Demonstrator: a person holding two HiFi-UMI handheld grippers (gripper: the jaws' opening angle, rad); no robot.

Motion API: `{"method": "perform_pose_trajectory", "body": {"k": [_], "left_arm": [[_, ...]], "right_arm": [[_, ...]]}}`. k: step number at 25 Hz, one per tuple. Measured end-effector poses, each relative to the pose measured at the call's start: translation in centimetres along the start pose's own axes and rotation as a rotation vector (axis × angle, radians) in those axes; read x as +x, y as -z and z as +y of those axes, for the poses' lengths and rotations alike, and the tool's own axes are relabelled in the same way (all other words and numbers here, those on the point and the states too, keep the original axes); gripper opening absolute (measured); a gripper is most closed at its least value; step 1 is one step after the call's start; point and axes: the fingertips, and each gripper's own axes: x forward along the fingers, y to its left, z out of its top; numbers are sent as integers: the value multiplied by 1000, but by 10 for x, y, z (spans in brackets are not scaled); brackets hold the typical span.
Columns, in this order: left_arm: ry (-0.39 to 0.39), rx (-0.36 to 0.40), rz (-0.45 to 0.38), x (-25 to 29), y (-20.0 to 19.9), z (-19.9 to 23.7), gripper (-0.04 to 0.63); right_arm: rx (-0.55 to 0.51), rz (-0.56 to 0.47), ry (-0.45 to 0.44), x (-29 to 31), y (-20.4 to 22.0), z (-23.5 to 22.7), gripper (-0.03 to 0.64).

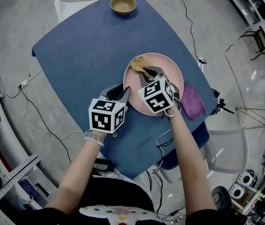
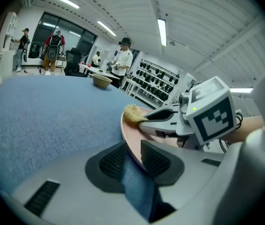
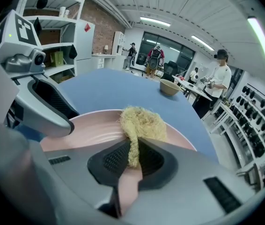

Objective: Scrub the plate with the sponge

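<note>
A pink plate (image 1: 170,71) lies on the blue table (image 1: 85,46). A yellow fibrous sponge (image 1: 137,63) rests on the plate's far left part. My right gripper (image 1: 146,72) is shut on the sponge, and a strand of it (image 3: 133,149) is pinched between the pads. In the right gripper view the sponge's bulk (image 3: 142,123) sits on the plate (image 3: 90,130). My left gripper (image 1: 125,92) is at the plate's near left edge. In the left gripper view the plate's rim (image 2: 128,135) runs between its pads (image 2: 116,162), which are closed on it.
A tan bowl (image 1: 123,4) stands at the table's far edge. A purple cloth (image 1: 192,102) lies just right of the plate near the table's right edge. Cables run over the floor around the table. People stand in the room beyond the far edge.
</note>
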Motion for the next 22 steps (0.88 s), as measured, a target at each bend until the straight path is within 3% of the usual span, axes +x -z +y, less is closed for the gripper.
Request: {"method": "perform_pose_trajectory", "body": {"k": [11,22], "left_arm": [[-6,-1,-2,1,1,0,100],[-8,-1,-2,1,1,1,100]], "right_arm": [[21,20,99,2,13,-34,40],[4,106,166,-9,43,-65,40]]}}
